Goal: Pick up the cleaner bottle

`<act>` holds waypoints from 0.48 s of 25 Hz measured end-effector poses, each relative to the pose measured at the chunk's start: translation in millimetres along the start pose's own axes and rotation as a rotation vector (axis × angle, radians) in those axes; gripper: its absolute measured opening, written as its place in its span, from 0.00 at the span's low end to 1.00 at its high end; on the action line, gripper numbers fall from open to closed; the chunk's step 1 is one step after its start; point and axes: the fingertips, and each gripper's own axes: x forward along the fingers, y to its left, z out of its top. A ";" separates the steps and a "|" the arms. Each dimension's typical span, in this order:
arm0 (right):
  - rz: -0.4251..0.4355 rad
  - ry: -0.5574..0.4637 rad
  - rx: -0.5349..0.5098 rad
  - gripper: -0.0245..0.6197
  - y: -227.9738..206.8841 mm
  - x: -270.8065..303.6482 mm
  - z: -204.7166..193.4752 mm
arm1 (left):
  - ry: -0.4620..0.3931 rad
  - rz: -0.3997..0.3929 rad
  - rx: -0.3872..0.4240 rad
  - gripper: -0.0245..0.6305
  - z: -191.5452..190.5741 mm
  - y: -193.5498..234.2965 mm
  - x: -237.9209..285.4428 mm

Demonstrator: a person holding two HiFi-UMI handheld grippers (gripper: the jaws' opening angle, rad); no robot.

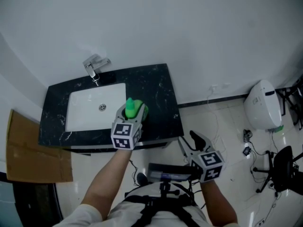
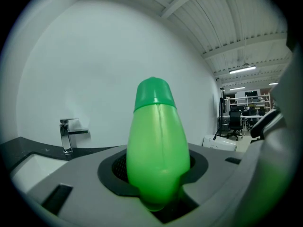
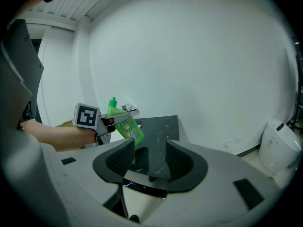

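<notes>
While the left gripper (image 1: 131,115) pinches the green cleaner bottle (image 2: 156,150) between its jaws, cap uppermost, the bottle sits tilted over the black marble counter (image 1: 158,86), just beside the white basin (image 1: 85,113). Its label (image 3: 124,125) reads "AXE". Right gripper (image 3: 150,157): jaws spread, nothing between them, well apart from the bottle.

The person is wearing a pale short-sleeved top (image 1: 84,214), and black harness straps (image 1: 151,207) are crossing the chest. The left gripper (image 1: 134,110) and the right gripper (image 1: 189,143) are each showing a smooth grey shell, with black ribbed pads (image 3: 119,158) lining the jaws. Each gripper is carrying 1 white cube, the left cube (image 1: 126,135) and the right cube (image 1: 209,165), printed with black square markers.
</notes>
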 end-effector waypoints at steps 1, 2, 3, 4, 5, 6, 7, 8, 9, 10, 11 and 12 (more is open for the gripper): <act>0.002 0.000 -0.001 0.34 1.0 0.0 0.0 | -0.008 -0.001 -0.001 0.30 3.7 -0.3 -2.8; 0.004 0.000 -0.002 0.34 2.0 0.1 0.1 | -0.018 -0.003 -0.003 0.30 7.6 -0.8 -5.7; 0.007 -0.001 -0.002 0.34 2.9 0.2 0.3 | -0.027 -0.004 -0.005 0.30 11.6 -1.2 -8.8; 0.009 -0.001 -0.002 0.34 3.8 0.4 0.6 | -0.037 -0.005 -0.007 0.30 15.5 -1.6 -12.0; 0.012 -0.002 -0.003 0.34 4.8 0.5 1.0 | -0.045 -0.006 -0.009 0.30 19.1 -1.8 -15.5; 0.014 -0.002 -0.004 0.34 5.9 0.7 1.4 | -0.052 -0.007 -0.013 0.30 22.4 -1.8 -19.2; 0.017 -0.003 -0.006 0.34 7.1 1.0 1.7 | -0.060 -0.008 -0.017 0.30 25.4 -1.5 -23.2; 0.020 -0.002 -0.008 0.34 8.1 1.5 1.9 | -0.067 -0.008 -0.023 0.30 28.3 -1.1 -27.2; 0.023 -0.002 -0.009 0.34 9.1 2.1 1.9 | -0.075 -0.008 -0.028 0.30 31.4 -0.8 -31.4; 0.027 -0.001 -0.011 0.34 10.2 2.6 1.8 | -0.083 -0.008 -0.031 0.30 34.5 -0.6 -35.7; 0.032 0.000 -0.013 0.34 11.5 3.1 1.8 | -0.091 -0.008 -0.031 0.30 37.6 -0.7 -40.2; 0.036 0.000 -0.015 0.34 13.0 3.6 1.9 | -0.097 -0.009 -0.031 0.30 40.5 -0.8 -44.7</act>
